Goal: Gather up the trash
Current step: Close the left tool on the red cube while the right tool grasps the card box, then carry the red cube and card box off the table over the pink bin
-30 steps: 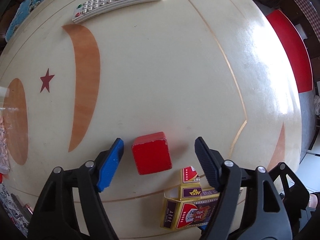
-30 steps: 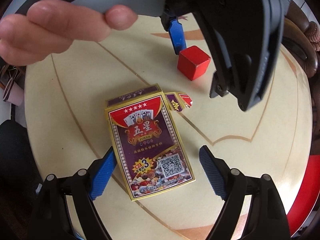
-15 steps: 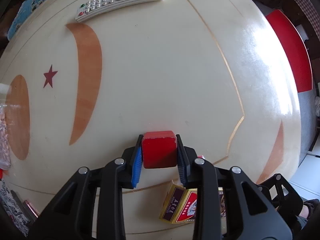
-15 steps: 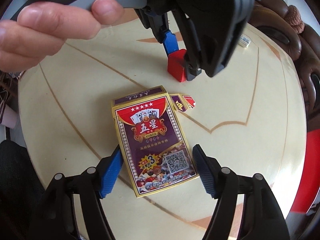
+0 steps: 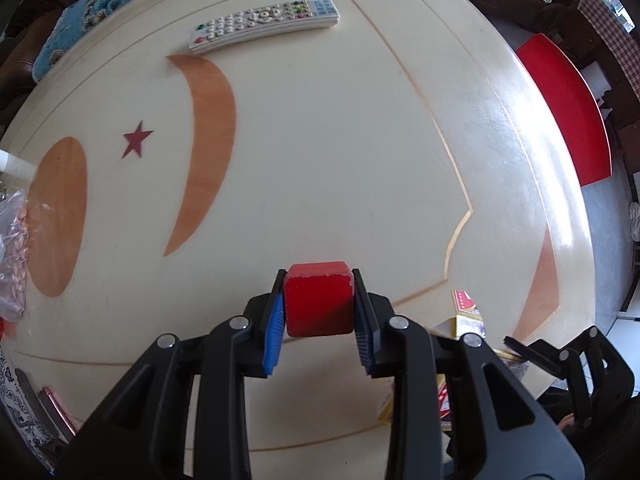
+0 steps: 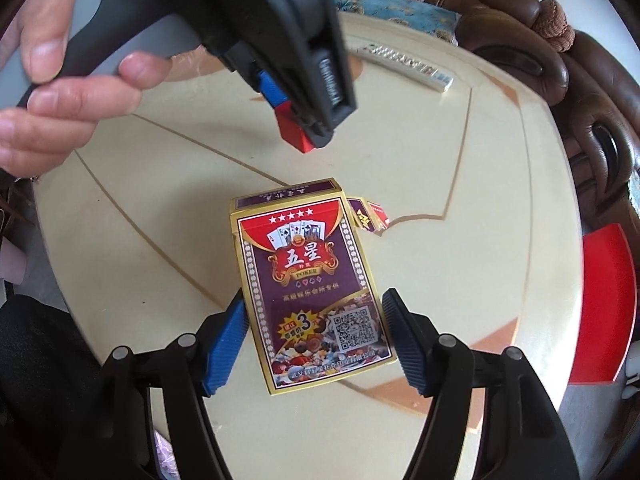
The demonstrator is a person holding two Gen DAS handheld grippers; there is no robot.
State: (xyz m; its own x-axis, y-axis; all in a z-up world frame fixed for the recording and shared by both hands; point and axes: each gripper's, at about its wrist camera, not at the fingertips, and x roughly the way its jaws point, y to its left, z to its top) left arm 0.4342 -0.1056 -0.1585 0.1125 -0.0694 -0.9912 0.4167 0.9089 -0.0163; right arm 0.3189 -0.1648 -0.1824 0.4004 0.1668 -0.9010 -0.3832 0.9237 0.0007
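- Left wrist view: we see the left tool (image 5: 318,318) closed on the red block (image 5: 319,300), both blue pads flat against its side faces. The block looks clear of the tabletop (image 5: 320,152).
- Same view: a remote (image 5: 266,24) lies well apart near the far edge; a clear plastic bag (image 5: 12,248) sits at the left rim. The middle of the tabletop is bare, so we judge there is free room to carry the block away in most directions.
- Same view: the right rim drops to grey floor, with a red stool (image 5: 568,108) just beyond it.
- Right wrist view: the right tool (image 6: 316,340) straddles the lower half of the playing-card box (image 6: 308,280), jaws closing. The left pad seems at the box edge; the right pad stands slightly off it, so there is no firm grip yet.
- Same view: a torn flap (image 6: 370,216) hangs beside the box's upper right corner. A hand (image 6: 60,92) holds the left tool above, red block in its jaws.
- Step, in our judgement: both pieces of trash are being picked up. Next calls for finishing the squeeze on the box, then lifting it straight up; the thin carton may buckle if pinched hard.
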